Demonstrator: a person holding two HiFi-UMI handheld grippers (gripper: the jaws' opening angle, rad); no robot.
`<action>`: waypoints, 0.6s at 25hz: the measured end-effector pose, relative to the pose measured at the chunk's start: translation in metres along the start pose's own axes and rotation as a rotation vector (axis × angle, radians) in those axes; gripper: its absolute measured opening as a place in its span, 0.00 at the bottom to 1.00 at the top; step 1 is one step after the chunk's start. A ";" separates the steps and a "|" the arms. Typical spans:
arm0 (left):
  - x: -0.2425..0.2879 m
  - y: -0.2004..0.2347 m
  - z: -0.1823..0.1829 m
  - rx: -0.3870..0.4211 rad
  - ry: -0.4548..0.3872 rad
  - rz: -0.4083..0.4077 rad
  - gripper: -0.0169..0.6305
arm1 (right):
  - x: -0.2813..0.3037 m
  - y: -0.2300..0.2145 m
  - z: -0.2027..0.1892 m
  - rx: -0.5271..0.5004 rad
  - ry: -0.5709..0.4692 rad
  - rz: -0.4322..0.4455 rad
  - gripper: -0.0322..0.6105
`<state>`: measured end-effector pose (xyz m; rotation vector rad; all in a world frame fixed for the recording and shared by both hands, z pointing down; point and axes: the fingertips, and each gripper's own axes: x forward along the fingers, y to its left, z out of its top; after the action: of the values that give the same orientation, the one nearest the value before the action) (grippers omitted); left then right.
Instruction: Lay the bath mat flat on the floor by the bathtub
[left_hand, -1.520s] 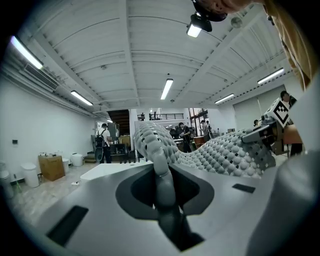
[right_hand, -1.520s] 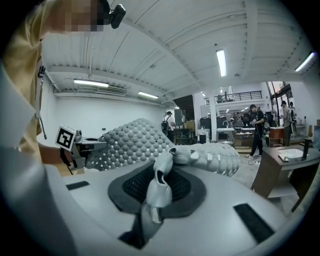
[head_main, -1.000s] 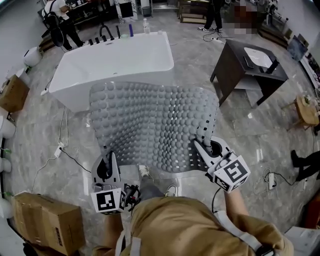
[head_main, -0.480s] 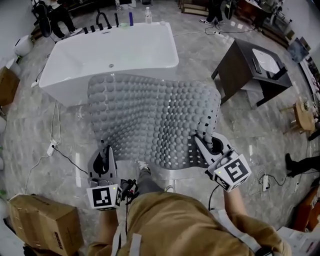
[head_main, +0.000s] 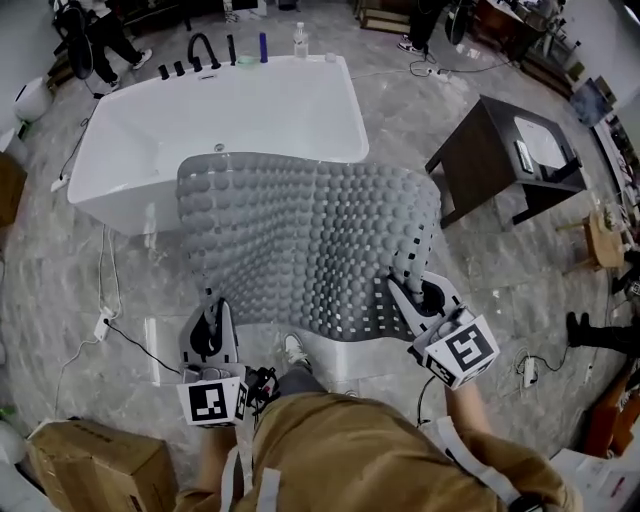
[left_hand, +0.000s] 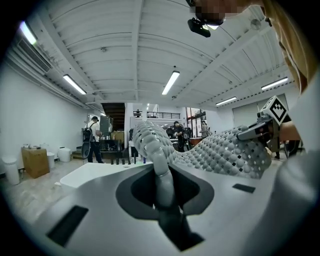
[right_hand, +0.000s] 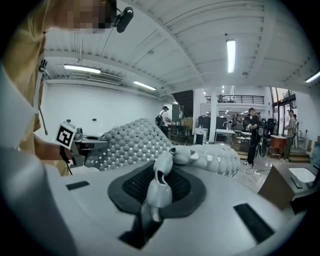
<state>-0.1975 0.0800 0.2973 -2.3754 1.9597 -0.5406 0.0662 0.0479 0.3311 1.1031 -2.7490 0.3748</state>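
Observation:
A grey bath mat with rows of round bumps hangs spread out in the air between me and the white bathtub. My left gripper is shut on the mat's near left corner. My right gripper is shut on the near right corner, where the edge is bunched and folded between the jaws. The mat's far edge droops over the tub's near rim in the head view. Its near edge sags a little above the marble floor.
A dark side table stands to the right of the tub. A black faucet and bottles sit at the tub's far end. A cardboard box lies near left, cables trail left, and people stand at the back.
The view has shifted so the tub sits lower and fuller in the head view. Both grippers keep hold of the mat, which stays spread in much the same pose.

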 end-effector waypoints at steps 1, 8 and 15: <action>0.008 0.006 -0.001 -0.002 0.000 -0.007 0.10 | 0.007 -0.002 0.002 -0.001 0.006 -0.007 0.13; 0.054 0.025 -0.011 -0.033 -0.012 -0.074 0.10 | 0.026 -0.016 0.010 -0.017 0.042 -0.082 0.13; 0.075 0.020 -0.001 -0.033 -0.017 -0.088 0.10 | 0.021 -0.045 0.016 -0.006 0.025 -0.138 0.13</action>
<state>-0.2054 0.0046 0.3126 -2.4874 1.8788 -0.4928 0.0818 -0.0015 0.3286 1.2693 -2.6313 0.3594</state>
